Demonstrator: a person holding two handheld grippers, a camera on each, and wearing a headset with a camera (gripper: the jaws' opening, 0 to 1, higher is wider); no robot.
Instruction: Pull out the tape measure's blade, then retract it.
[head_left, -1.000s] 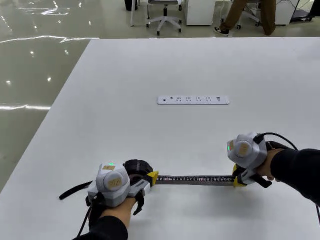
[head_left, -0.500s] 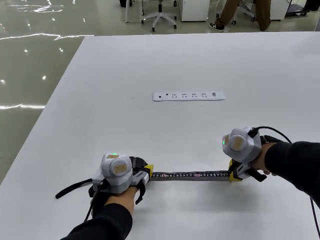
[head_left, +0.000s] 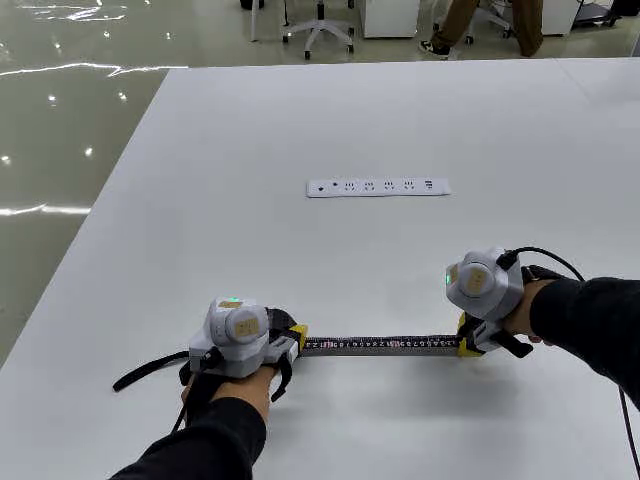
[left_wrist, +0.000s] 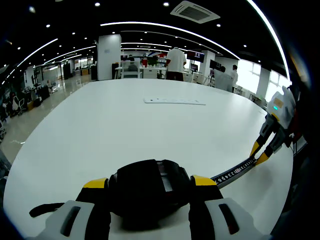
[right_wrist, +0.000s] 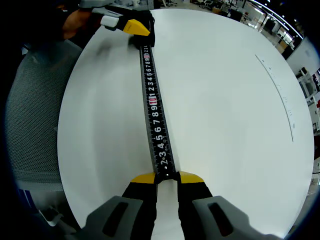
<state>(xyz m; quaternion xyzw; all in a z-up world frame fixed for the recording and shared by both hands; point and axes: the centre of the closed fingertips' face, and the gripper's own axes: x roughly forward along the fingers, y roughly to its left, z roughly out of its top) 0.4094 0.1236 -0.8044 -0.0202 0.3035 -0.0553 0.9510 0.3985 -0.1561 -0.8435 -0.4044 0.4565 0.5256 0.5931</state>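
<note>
The black tape measure case (left_wrist: 149, 189) sits on the white table, clamped between the yellow-tipped jaws of my left gripper (left_wrist: 149, 182); in the head view the case (head_left: 283, 322) lies at the front left under that gripper (head_left: 292, 340). Its dark blade (head_left: 380, 345) runs rightward along the table to my right gripper (head_left: 464, 346). In the right gripper view the numbered blade (right_wrist: 155, 110) stretches away from my right gripper (right_wrist: 164, 177), whose jaws are shut on the blade's end. A black wrist strap (head_left: 145, 371) trails left from the case.
A white power strip (head_left: 377, 187) lies in the middle of the table (head_left: 300, 120), beyond the tape. Office chairs and a person's legs stand past the far edge. The table's left edge drops to a shiny floor.
The blade between the two grippers looks slightly shorter than a second ago; the left gripper with the case has shifted a little right. The head camera has tilted.
</note>
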